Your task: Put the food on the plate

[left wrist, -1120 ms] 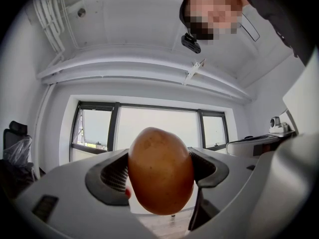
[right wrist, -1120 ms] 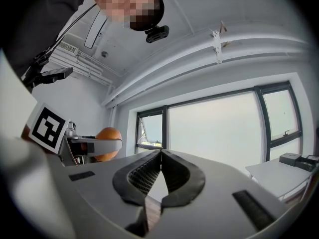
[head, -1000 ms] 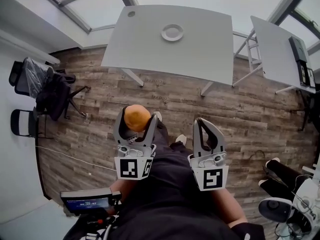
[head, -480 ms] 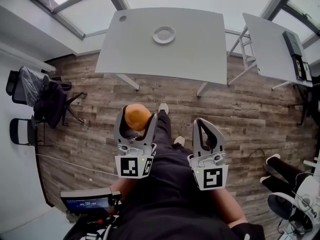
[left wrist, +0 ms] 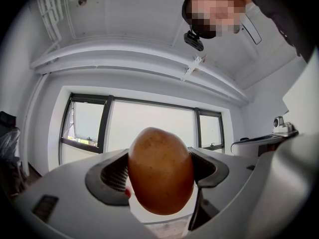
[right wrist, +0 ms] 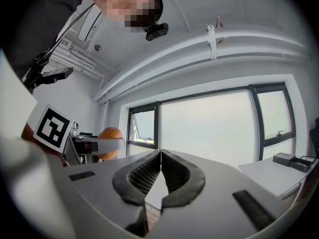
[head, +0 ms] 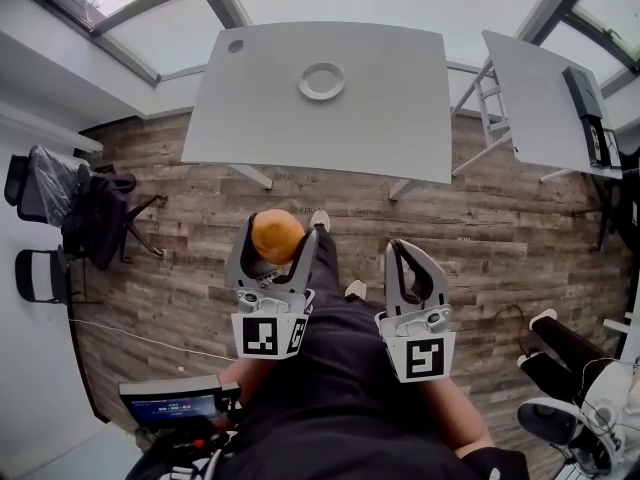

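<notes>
My left gripper (head: 277,233) clamps the potato (left wrist: 160,171), held over floor well short of the table (head: 400,128); right gripper (head: 414,258) closed, empty. I'd walk up, lower it onto the plate (head: 322,81) (far side), then release gently.

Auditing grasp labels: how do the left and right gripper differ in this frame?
1. Load: the left gripper is clamped on a potato; the right gripper holds nothing.
2. Jaws: the left gripper's are held apart by the potato; the right gripper's meet at the tips.
Shared: both are held over the wooden floor, short of the table with the plate, and both point toward it.
</notes>
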